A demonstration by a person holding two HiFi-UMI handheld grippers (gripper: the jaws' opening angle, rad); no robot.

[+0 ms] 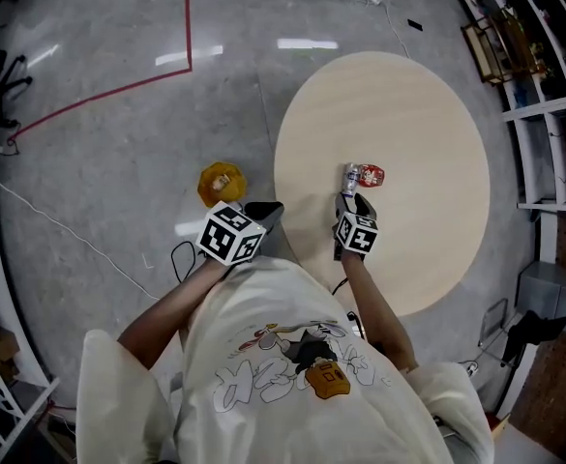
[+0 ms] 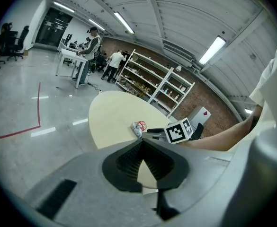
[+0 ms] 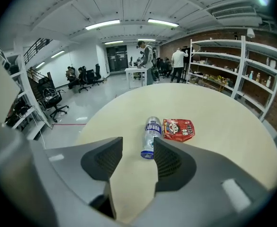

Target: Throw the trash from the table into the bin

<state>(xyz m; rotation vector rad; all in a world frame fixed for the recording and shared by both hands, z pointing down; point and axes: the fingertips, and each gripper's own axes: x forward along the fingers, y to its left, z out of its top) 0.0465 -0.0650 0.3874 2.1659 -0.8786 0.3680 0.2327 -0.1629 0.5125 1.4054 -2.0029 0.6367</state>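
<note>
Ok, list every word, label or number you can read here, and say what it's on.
Nothing can be read:
Bottle, blue-and-white label: print too blurred to read.
Red snack packet: white lettering, too small to read.
T-shirt: cartoon print with lettering, unreadable.
Marker cube and its twin: square patterns, no words.

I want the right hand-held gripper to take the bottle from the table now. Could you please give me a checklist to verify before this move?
1. Right hand-held gripper jaws apart: ok.
2. Bottle in line with the gap: ok, though it lies nearer the right jaw.
3. Pads on the bottle: not ok, they do not touch it yet.
4. Packet clear of the bottle: cannot tell, as they lie side by side.
5. Left hand-held gripper shut and empty: ok.
6. Bin in sight on the floor beside the table: ok.
</note>
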